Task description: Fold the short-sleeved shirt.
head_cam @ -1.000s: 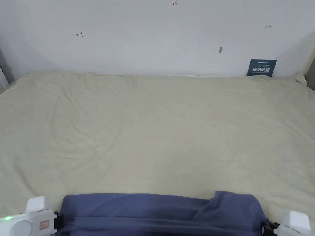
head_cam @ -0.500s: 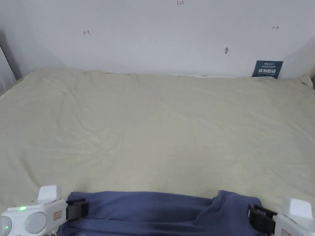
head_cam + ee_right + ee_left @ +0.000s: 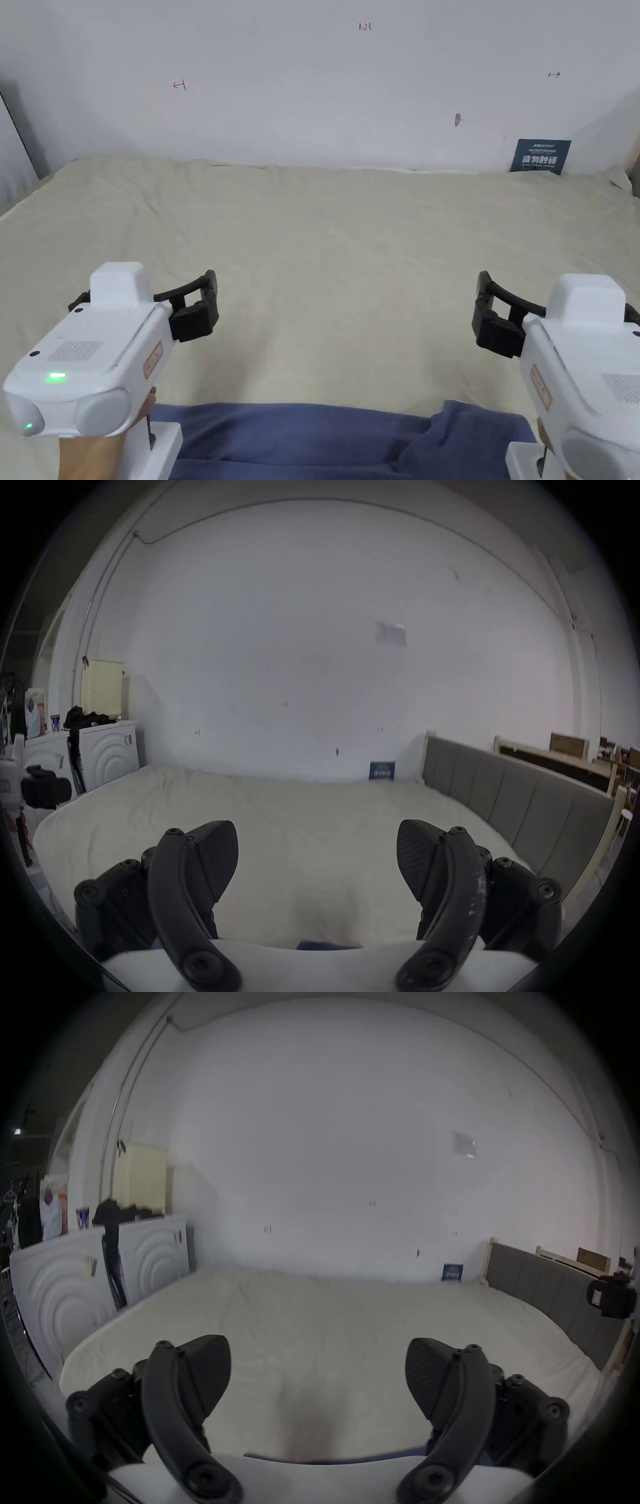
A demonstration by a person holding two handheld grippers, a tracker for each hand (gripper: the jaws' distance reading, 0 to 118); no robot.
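Observation:
A dark blue short-sleeved shirt [image 3: 325, 437] lies folded into a long strip along the near edge of the bed, with one sleeve bunched up at its right end. My left gripper [image 3: 209, 300] hovers above the shirt's left end, jaws wide apart and empty [image 3: 318, 1380]. Over the shirt's right end my right gripper [image 3: 482, 307] is held up the same way, open with nothing between its jaws [image 3: 317, 861]. Both grippers are clear of the cloth. A thin blue edge of the shirt [image 3: 346, 1460] peeks below the left gripper's jaws.
A cream sheet covers the bed [image 3: 325, 250], which runs to a white wall. A small dark blue sign [image 3: 540, 155] leans on the wall at the back right. A grey padded headboard [image 3: 519, 802] lines the bed's right side and white cabinets [image 3: 69, 1297] stand on the left.
Both grippers have let go of the shirt's ends, opened, and risen above the bed. The shirt stays flat at the near edge.

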